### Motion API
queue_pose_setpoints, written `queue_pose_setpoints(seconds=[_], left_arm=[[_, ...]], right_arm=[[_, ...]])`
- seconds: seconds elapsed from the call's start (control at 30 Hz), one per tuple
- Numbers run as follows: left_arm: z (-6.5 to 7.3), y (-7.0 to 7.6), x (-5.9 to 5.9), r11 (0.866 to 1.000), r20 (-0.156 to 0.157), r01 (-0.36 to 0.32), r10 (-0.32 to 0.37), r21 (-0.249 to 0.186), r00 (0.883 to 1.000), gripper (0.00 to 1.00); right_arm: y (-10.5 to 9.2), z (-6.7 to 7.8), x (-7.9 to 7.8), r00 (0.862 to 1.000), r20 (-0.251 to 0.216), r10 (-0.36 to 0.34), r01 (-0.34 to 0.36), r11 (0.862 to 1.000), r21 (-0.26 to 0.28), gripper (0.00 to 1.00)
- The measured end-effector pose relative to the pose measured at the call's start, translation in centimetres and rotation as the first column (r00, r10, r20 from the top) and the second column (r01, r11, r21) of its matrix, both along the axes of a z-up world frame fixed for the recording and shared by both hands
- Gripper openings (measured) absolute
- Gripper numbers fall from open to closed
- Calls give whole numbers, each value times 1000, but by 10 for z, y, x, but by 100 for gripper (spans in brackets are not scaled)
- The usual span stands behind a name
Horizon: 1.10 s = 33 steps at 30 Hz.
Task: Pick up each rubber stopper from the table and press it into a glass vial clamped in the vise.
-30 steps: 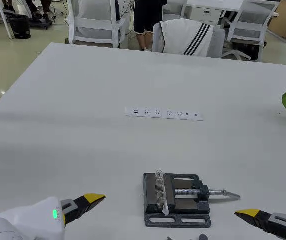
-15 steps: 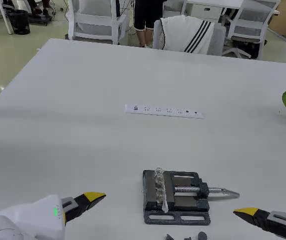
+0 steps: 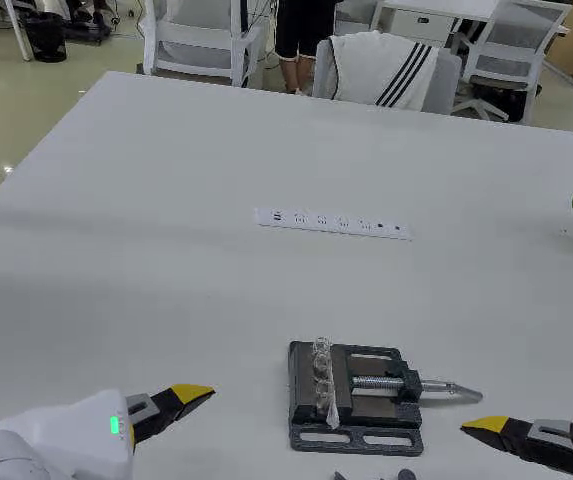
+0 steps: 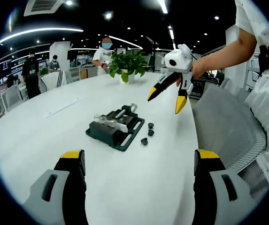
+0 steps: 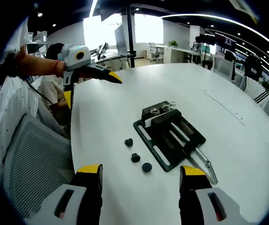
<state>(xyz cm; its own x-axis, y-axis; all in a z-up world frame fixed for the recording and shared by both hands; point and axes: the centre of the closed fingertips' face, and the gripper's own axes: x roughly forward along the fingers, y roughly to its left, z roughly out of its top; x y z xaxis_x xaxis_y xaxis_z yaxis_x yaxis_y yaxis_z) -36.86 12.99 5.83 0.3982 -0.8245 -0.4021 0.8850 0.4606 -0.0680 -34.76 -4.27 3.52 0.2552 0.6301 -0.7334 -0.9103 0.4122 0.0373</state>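
A dark vise point(image 3: 356, 398) sits near the front of the white table point(image 3: 216, 270) and clamps a row of clear glass vials point(image 3: 322, 372). Three black rubber stoppers point(image 5: 135, 158) lie loose on the table beside the vise point(image 5: 170, 133), and they also lie past the vise point(image 4: 116, 125) as stoppers point(image 4: 149, 132). My left gripper point(image 3: 188, 397) hovers open at the front left, with nothing between its jaws point(image 4: 140, 155). At the front right my right gripper point(image 3: 491, 430) is open and empty too point(image 5: 141, 169). Each is apart from the vise.
A white power strip point(image 3: 331, 222) lies across the middle of the table. A potted plant point(image 4: 129, 63) stands at the right edge. Chairs point(image 3: 381, 70) and standing people are beyond the far edge. A mesh chair point(image 5: 35, 164) is near the front edge.
The head view has shifted slightly. Both grippers and the vise stay about where they were, and both grippers remain open.
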Motion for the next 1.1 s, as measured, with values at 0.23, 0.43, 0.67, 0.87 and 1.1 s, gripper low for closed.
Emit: queue_pose_setpoints(seconds=[0.23,0.43,0.67,0.87,1.1], left_arm=[[0,0,1,1000,0,-3,3,-5,1000,96],[-2,0,2,1000,2,0,0,0,1000,96],[-3,0,3,1000,2,1,-1,-6,1000,95],[-4,1,5,1000,0,-6,6,-16,1000,95],[-6,2,6,1000,1,-9,9,-24,1000,95]], right_arm=[[6,-6,2,997,-16,77,-78,995,-66,56],[9,-12,5,991,-35,128,-131,984,-117,50],[12,-20,10,981,-60,183,-191,965,-182,40],[15,-28,11,968,-82,236,-249,938,-241,32],[15,-41,12,949,-112,294,-314,895,-317,23]])
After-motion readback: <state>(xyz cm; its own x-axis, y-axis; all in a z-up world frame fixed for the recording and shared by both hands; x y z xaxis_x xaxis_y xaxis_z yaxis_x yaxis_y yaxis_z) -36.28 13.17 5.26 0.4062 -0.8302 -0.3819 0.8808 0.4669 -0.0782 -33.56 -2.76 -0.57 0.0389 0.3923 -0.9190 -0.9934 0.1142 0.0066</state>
